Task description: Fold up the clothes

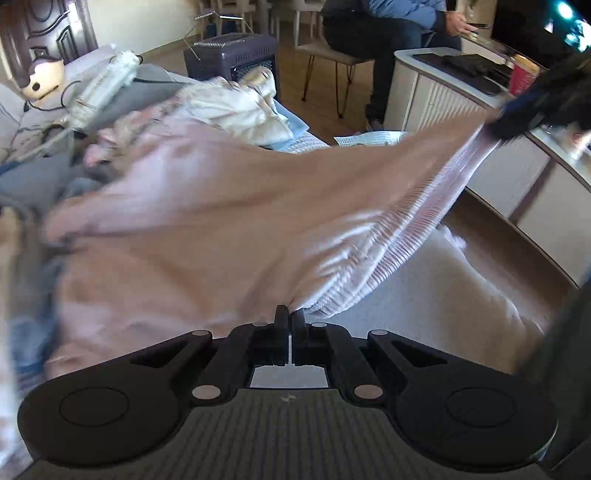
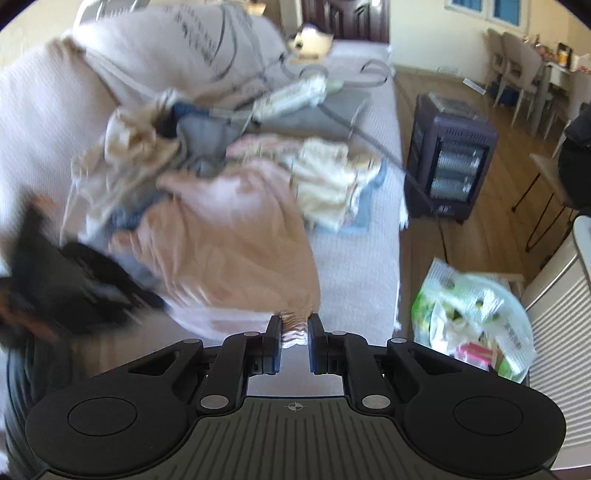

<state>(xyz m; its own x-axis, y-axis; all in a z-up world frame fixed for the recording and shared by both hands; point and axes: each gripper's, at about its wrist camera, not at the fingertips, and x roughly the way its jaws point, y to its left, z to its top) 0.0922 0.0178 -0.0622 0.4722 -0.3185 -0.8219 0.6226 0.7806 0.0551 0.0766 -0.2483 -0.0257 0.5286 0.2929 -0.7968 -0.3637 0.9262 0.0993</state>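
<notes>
A pink garment (image 1: 221,206) with a ribbed elastic waistband (image 1: 424,229) is stretched in the air over the sofa. My left gripper (image 1: 290,314) is shut on one end of the waistband. The other end runs up to the right gripper (image 1: 532,110), blurred at the upper right of the left wrist view. In the right wrist view my right gripper (image 2: 294,326) is shut on bunched pink waistband cloth, and the pink garment (image 2: 236,243) hangs toward the sofa. The left gripper (image 2: 66,280) shows as a dark blur at the left.
A pile of clothes (image 2: 207,147) and a cream folded stack (image 2: 332,184) lie on the white sofa (image 2: 354,266). A dark heater (image 2: 450,158) stands on the wood floor. A plastic bag (image 2: 476,314) lies near a white cabinet (image 1: 461,110). A seated person (image 1: 388,33) is behind.
</notes>
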